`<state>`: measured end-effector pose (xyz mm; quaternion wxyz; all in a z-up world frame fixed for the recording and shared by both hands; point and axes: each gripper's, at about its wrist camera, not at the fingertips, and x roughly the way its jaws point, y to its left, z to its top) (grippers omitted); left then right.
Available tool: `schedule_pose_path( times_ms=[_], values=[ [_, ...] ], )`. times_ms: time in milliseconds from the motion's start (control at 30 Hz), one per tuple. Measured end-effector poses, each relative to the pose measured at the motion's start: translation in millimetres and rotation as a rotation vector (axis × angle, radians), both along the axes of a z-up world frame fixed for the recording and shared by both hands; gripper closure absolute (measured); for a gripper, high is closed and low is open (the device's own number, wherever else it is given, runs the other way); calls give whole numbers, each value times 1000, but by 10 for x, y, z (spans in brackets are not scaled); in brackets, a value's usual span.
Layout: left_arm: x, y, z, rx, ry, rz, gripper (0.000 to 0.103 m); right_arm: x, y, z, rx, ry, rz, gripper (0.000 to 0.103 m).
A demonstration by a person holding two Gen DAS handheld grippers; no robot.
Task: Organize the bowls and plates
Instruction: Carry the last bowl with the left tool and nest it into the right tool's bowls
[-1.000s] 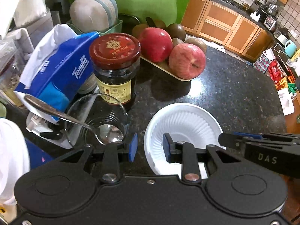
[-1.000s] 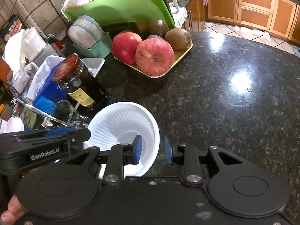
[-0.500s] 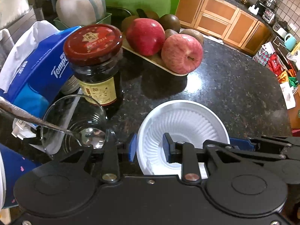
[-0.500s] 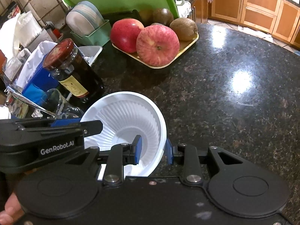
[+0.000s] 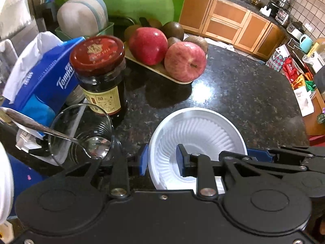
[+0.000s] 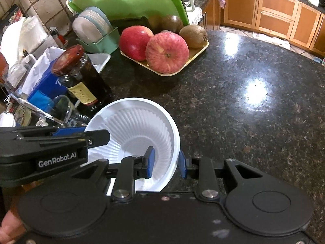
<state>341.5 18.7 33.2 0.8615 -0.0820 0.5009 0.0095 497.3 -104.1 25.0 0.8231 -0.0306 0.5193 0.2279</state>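
One white ribbed plastic bowl [image 5: 200, 131] sits on a speckled black stone counter [image 6: 243, 101], between a glass cup [image 5: 81, 134] and open counter. The left gripper [image 5: 161, 159] and right gripper [image 6: 166, 162] each straddle opposite rims, jaws partly apart; I cannot tell whether they pinch it. Two red apples [image 6: 167, 52] share a tray. Only the right view shows a fingertip [image 6: 8, 226].

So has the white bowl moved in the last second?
Yes, slightly. In the left wrist view the bowl has shifted right, away from the glass; the gap between them is wider.
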Motion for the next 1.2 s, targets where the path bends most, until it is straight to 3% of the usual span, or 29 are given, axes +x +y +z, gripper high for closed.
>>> schedule_pose_path(
  times_ms=[400, 667, 1200],
  values=[
    [-334, -81, 309, 40, -65, -20, 66, -502, -49, 423, 1, -83, -1, 74],
    [-564, -107, 437, 41, -97, -41, 66, -764, -94, 513, -4, -104, -9, 74],
    [-1140, -217, 683, 32, -155, -167, 66, -1634, -368, 843, 19, -173, -112, 74]
  ],
)
